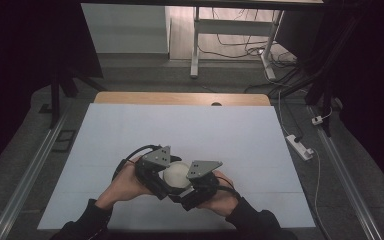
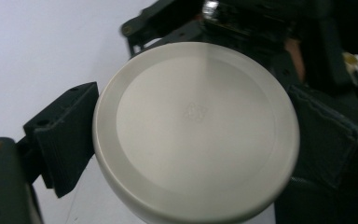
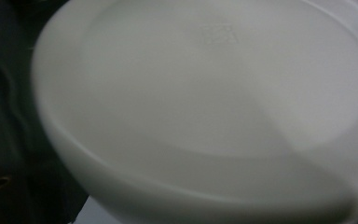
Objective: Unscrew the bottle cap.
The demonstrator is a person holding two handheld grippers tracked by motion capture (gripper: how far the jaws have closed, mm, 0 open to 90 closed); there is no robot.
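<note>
A round cream-white container with a flat lid (image 1: 176, 174) sits between both grippers near the front middle of the white table top (image 1: 180, 125). In the left gripper view the lid (image 2: 196, 126) faces the camera, with a small embossed mark at its centre. My left gripper (image 2: 196, 140) is shut on it, one black jaw pressed to each side. That left gripper (image 1: 166, 181) comes in from the left, the right gripper (image 1: 186, 187) from the right. In the right gripper view the container (image 3: 205, 102) is very close and blurred. One dark finger (image 3: 4, 116) lies against its left side; the other is hidden.
Both of the person's hands (image 1: 125, 185) rest low over the table's front edge. A wooden strip (image 1: 180, 98) borders the far edge. On the floor to the right lie a power strip (image 1: 300, 146) and cables. A white desk frame (image 1: 195, 45) stands behind.
</note>
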